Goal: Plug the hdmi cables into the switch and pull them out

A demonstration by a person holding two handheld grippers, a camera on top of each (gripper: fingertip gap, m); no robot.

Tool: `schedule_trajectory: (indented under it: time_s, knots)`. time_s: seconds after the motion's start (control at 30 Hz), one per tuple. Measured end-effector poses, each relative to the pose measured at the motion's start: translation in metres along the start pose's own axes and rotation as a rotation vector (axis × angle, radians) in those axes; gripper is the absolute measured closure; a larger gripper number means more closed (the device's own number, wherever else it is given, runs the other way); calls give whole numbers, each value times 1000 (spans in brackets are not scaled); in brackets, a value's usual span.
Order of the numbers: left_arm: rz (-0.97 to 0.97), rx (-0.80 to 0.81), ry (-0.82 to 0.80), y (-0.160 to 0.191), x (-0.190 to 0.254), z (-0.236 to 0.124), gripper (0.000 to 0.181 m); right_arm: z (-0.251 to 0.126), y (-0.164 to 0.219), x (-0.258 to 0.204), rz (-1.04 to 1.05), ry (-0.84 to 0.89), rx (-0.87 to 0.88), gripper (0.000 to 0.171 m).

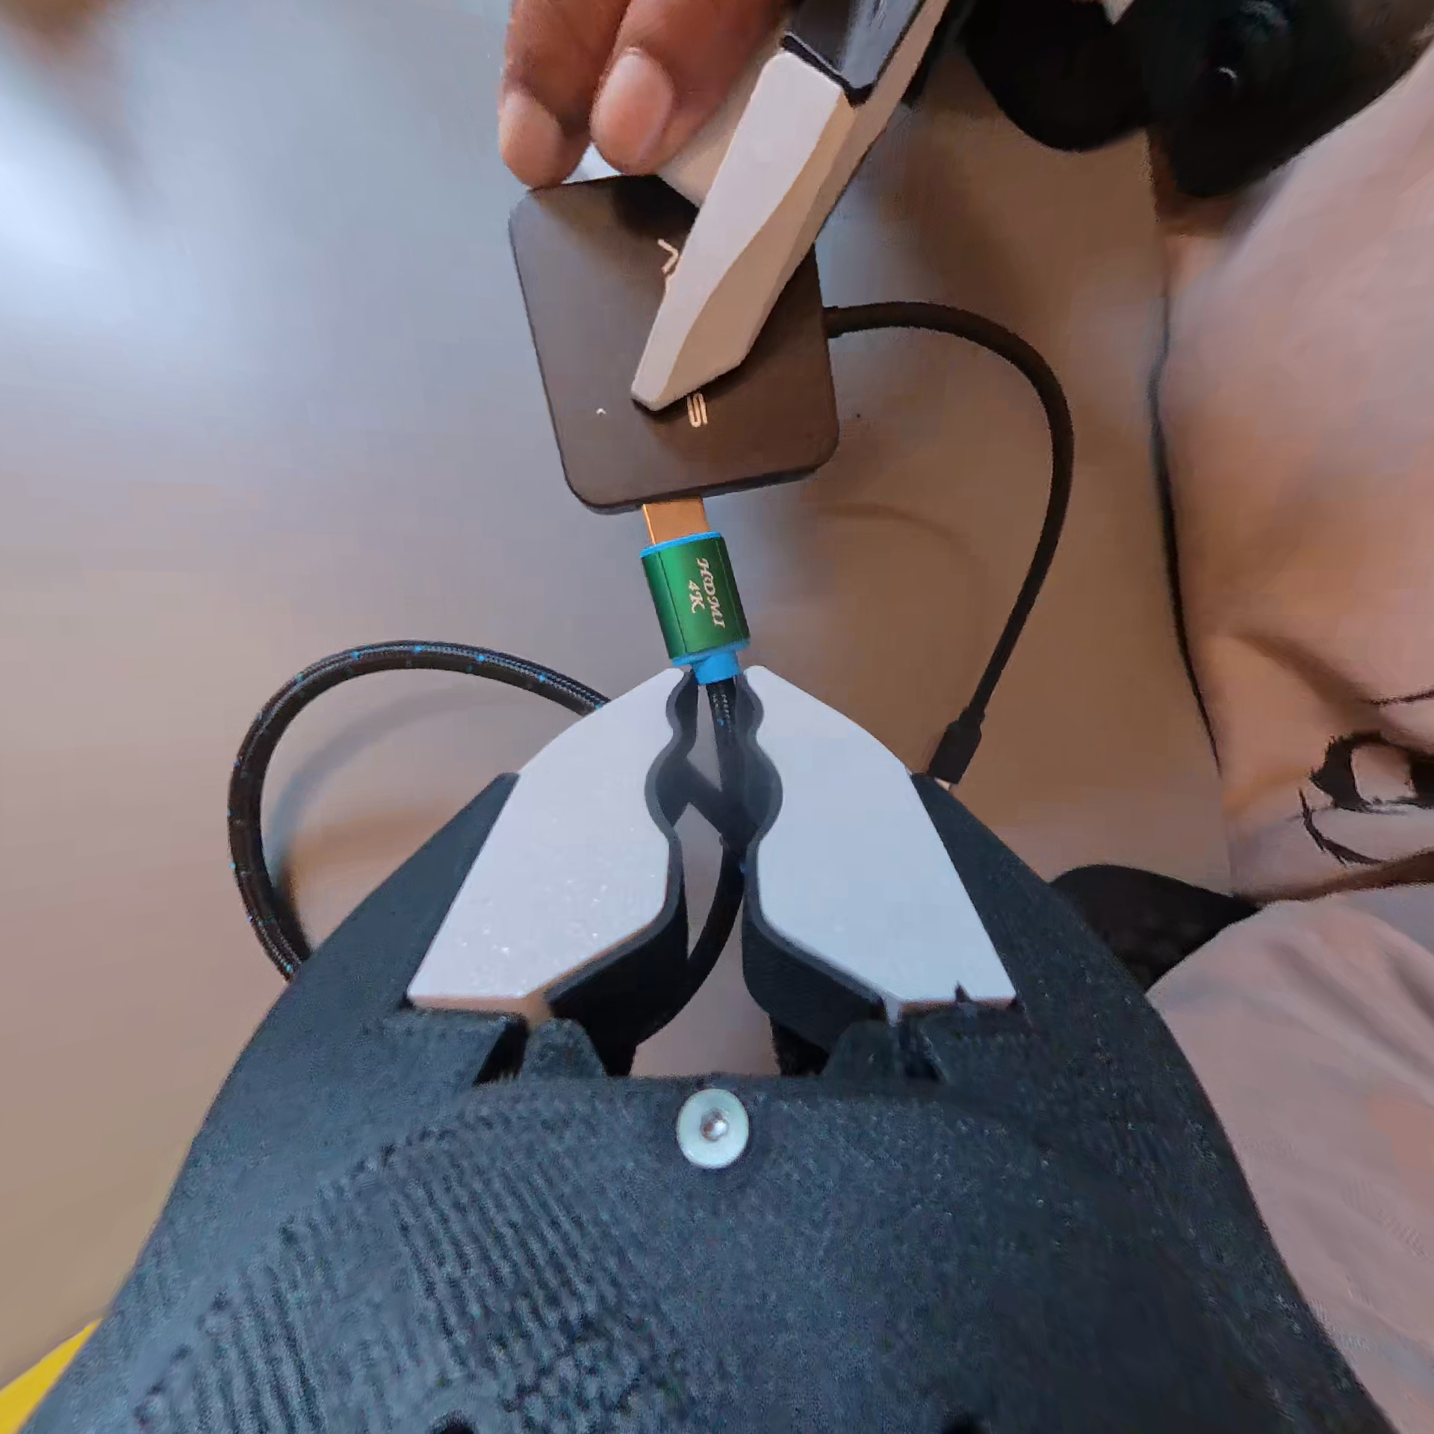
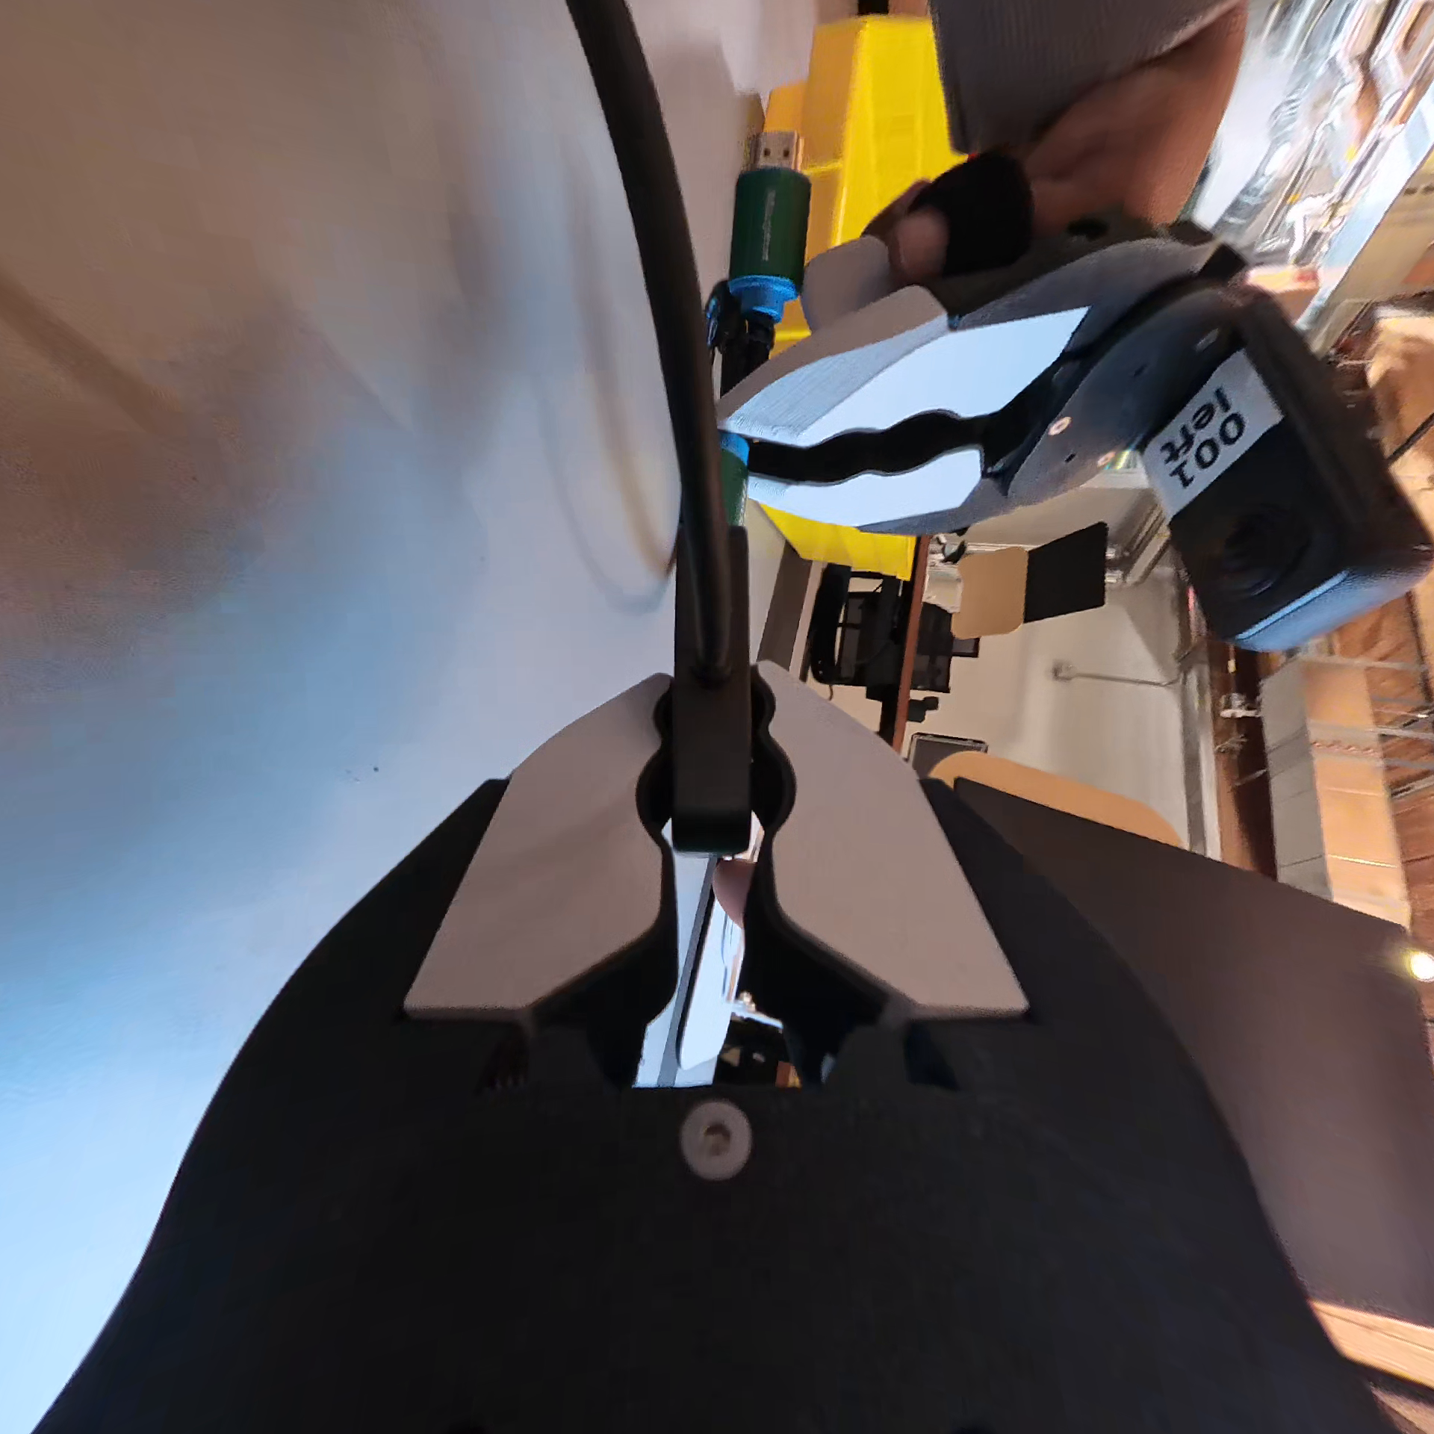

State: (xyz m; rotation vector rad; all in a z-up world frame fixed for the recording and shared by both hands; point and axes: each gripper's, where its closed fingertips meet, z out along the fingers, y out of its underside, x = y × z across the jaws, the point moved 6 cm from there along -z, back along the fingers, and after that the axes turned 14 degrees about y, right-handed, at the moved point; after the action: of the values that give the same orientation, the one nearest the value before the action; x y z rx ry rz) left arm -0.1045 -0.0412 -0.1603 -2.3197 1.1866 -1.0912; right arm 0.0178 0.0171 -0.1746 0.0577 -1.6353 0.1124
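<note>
In the left wrist view my left gripper (image 1: 714, 679) is shut on a braided black HDMI cable (image 1: 256, 776), just behind its green plug (image 1: 693, 601). The plug's gold tip sits partly inside the edge of the flat black switch (image 1: 621, 372), with some gold showing. One finger (image 1: 737, 271) of my right gripper lies across the switch's top, beside a person's fingertips. In the right wrist view my right gripper (image 2: 710, 683) is shut on the switch (image 2: 710, 768), seen edge-on. The left gripper (image 2: 741, 458) shows beyond it. A second green HDMI plug (image 2: 768, 217) lies apart, its tip free.
The switch's own thin black cable (image 1: 1040, 528) loops right and ends in a small plug. A pale table (image 1: 233, 388) lies below. A person's beige shirt (image 1: 1280, 543) fills the right side. A yellow bin (image 2: 861, 116) stands past the table's edge, with chairs and shelves farther off. My hands' fingertips stand some 6 cm from each other.
</note>
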Motion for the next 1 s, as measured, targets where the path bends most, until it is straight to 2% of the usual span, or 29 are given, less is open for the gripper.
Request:
schedule_trajectory:
  time_s: [0.47,0.67,1.0]
  knots:
    - [143,238,281,-8,11,1,172,-24,-13,17,65,129,44,157]
    - [190,139,306,-14,16,18,172,-36,-20,20,93,67,55,158]
    - [151,163,346,-11,8,27,172,-44,-17,-2,28,12,58,157]
